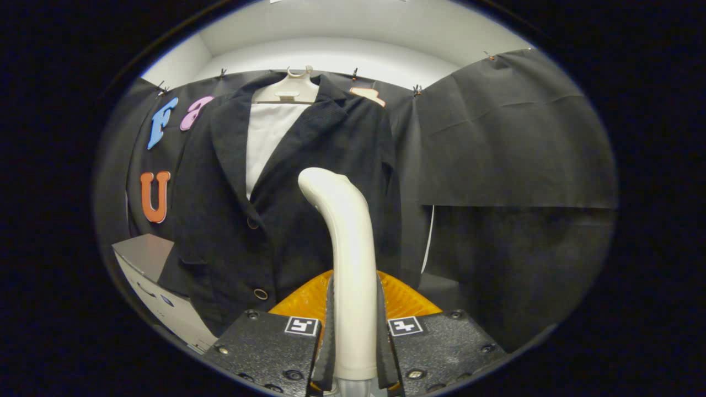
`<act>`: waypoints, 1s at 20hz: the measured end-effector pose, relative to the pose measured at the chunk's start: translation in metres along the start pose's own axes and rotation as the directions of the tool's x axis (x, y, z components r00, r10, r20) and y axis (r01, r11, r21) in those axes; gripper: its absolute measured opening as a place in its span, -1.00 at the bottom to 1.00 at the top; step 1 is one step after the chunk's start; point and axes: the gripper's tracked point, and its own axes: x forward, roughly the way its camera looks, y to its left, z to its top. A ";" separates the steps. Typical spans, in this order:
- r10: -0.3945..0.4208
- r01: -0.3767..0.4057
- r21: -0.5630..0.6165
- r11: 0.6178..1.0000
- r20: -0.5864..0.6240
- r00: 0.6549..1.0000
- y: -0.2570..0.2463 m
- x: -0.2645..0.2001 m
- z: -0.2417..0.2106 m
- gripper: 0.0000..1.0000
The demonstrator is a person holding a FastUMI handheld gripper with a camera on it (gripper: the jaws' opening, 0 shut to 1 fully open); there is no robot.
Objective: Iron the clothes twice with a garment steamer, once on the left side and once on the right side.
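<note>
My gripper (354,331) is clamped on the steamer (347,259), both fingers pressing its pale handle low down, so the curved head rises ahead of me toward the jacket (287,220). The handle looks like smooth hard plastic, probably a little slippery, and I judge it top-heavy held this low, so I want a firm squeeze and slow strokes to stop it twisting. An orange part of it flares out just behind my fingers.

The jacket hangs on a hanger (289,88) against the booth wall, beyond the steamer head, open at the front over a white lining. Its cloth looks soft and limp; I expect it to swing away if pushed, so a light touch suits.

I count one steamer, one jacket, one hanger, two visible buttons (260,294), and one box (149,270) beside the jacket's lower edge.
</note>
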 end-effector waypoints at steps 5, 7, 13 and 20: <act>0.003 -0.005 -0.025 1.000 -0.067 0.998 0.003 -0.018 -0.041 -0.35; 0.002 -0.005 -0.032 0.999 -0.093 0.996 0.006 -0.022 -0.055 -0.34; -0.033 0.024 -0.082 0.996 -0.118 0.992 0.011 -0.033 -0.083 -0.34; -0.042 0.020 -0.118 0.993 -0.189 0.981 0.028 -0.052 -0.127 -0.35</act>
